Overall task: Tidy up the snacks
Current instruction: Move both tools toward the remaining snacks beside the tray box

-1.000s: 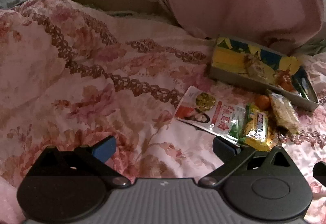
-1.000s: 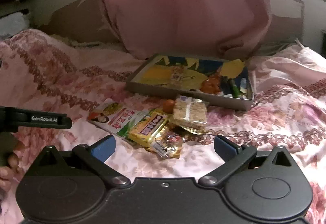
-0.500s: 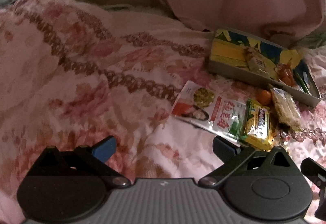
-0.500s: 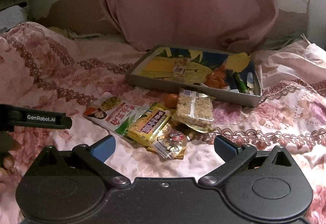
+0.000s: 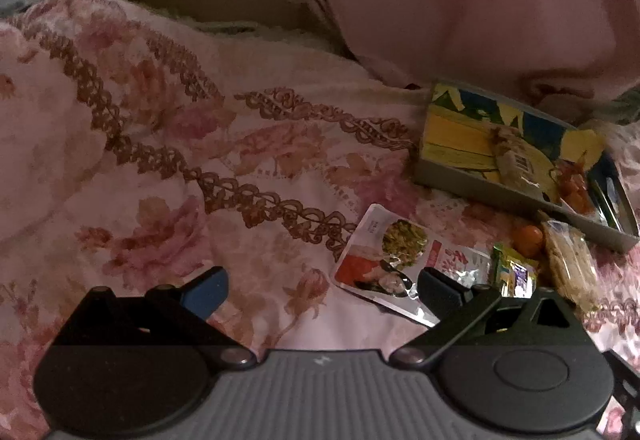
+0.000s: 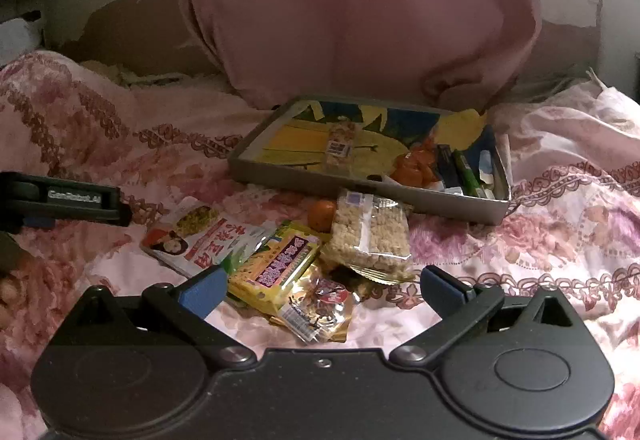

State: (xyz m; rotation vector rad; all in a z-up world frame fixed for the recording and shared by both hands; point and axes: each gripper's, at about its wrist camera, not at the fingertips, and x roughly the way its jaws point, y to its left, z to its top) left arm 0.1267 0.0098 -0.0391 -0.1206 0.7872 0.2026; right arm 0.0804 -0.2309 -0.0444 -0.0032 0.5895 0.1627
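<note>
Right gripper [image 6: 320, 290] spread wide, empty, low over snack pile on floral quilt [image 6: 560, 240]. Nearest: small foil candy packet [image 6: 320, 310], touching yellow snack bar pack [image 6: 276, 268]. Beyond: puffed-rice bar [image 6: 370, 240], white-red pouch [image 6: 200, 236], small orange [image 6: 322, 213]. Left gripper [image 5: 320, 286] spread wide, empty, right finger [image 5: 440, 290] over pouch edge. Farthest: grey tray [image 6: 360, 187] with one bar, oranges, sticks; pink pillow [image 6: 360, 7] behind.

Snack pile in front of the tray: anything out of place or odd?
Yes. The packets lie in a loose overlapping heap on the bedspread, outside the tray: the yellow packet rests on the white pouch, the rice-crisp bar sits askew, and a small orange lies loose. No visible damage.
</note>
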